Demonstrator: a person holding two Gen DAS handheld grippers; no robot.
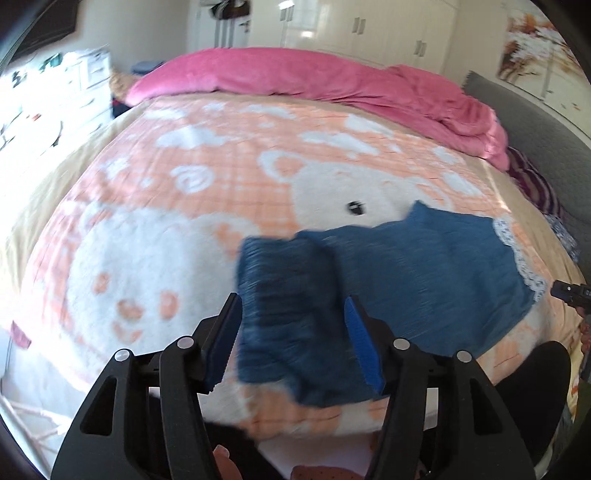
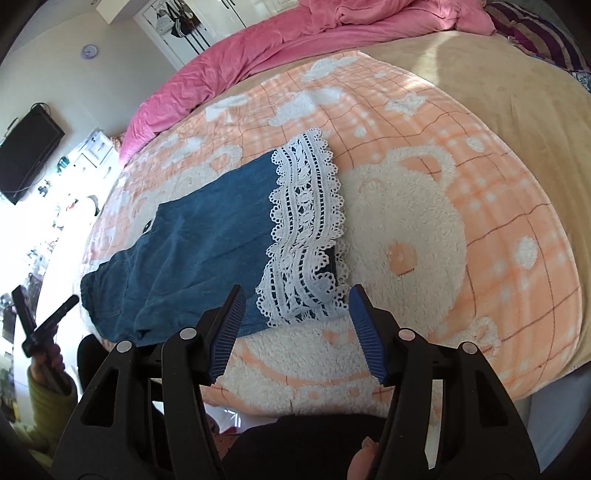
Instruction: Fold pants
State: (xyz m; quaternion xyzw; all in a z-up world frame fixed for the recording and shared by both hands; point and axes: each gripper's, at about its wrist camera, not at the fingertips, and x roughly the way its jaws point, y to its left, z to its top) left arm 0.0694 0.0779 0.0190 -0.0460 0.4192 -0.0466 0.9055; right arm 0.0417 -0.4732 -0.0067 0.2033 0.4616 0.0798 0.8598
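Note:
Blue denim pants (image 2: 207,236) with a white lace hem (image 2: 306,229) lie flat on the orange-and-white bear blanket (image 2: 424,206). In the left wrist view the pants (image 1: 406,273) are blurred; their waist end lies between the jaws of my left gripper (image 1: 293,314), which is open just above the cloth. My right gripper (image 2: 295,306) is open, hovering over the near edge of the lace hem, holding nothing. The left gripper also shows in the right wrist view (image 2: 44,321) at far left, and the tip of the right gripper shows at the right edge of the left wrist view (image 1: 570,293).
A pink duvet (image 1: 314,79) is bunched along the far side of the bed. A striped purple cloth (image 2: 539,33) lies at the far corner. A dark TV (image 2: 26,151) hangs on the wall and white wardrobes (image 1: 369,26) stand behind.

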